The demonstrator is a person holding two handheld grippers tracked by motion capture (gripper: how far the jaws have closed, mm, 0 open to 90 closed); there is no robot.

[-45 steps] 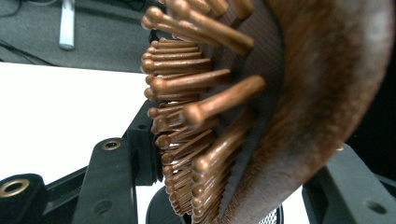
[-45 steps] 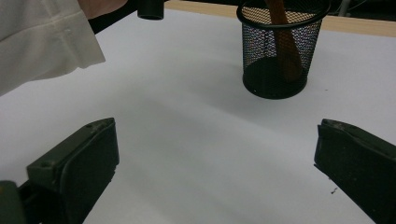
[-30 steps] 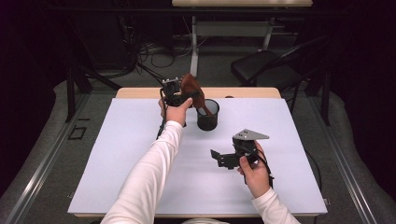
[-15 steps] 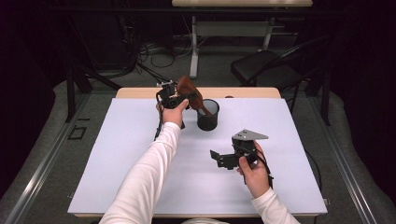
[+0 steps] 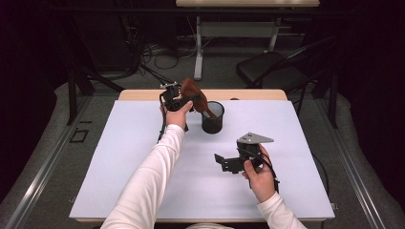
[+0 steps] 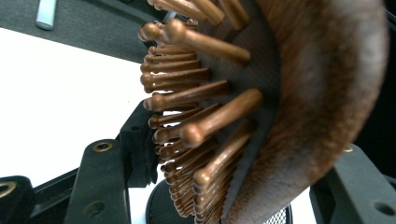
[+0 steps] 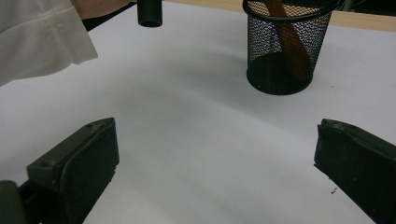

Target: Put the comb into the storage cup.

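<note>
High view above the near edge, looking forward and down over the white table [image 5: 143, 181], left gripper view tight against a brown hairbrush [image 6: 289, 107], right gripper view low, facing far, sharing the mesh cup [image 7: 285, 51].

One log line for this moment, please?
left gripper: jaws just opening, hairbrush between | handle in mesh cup | right gripper: open, empty

Brown wooden hairbrush [image 5: 193, 93] – tilted, handle down inside black mesh cup [image 5: 213, 117], bristled head above the rim
</note>
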